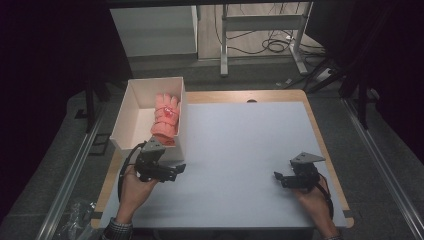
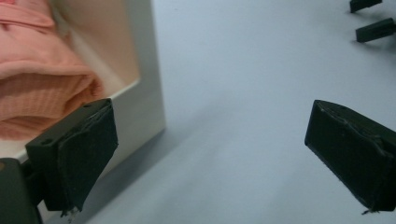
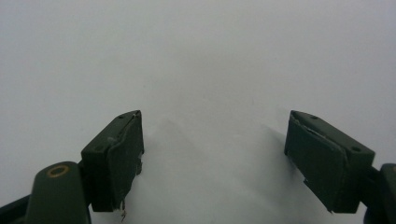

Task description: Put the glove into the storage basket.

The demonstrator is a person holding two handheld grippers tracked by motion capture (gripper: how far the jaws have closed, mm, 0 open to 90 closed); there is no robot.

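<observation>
- The left gripper [image 2: 210,154] has its jaws spread wide with nothing between them; in the left gripper view one jaw stands just in front of the near corner of the white box [image 2: 149,93], the other over bare tabletop [image 2: 243,93].
- The right gripper [image 3: 212,154] is likewise released, jaws well apart over the plain pale surface, gripping nothing.
- In the high view the left gripper [image 1: 177,170] sits in the person's left hand [image 1: 134,187] at the near end of the white box [image 1: 120,120], jaws pointing right across the tabletop [image 1: 240,140].
- The right gripper [image 1: 278,176] is held by the right hand [image 1: 312,197] near the tabletop's near right corner, jaws pointing left, well apart from the box.
- A pink glove [image 1: 166,120] lies inside the box, against its right wall, fingers toward the far end; its ribbed cuff [image 2: 42,100] shows in the left gripper view.
- The box rests on the left edge of the tabletop, open at the top.
- Beyond the tabletop, cables [image 1: 272,45] lie on the floor by a metal frame [image 1: 260,25].
</observation>
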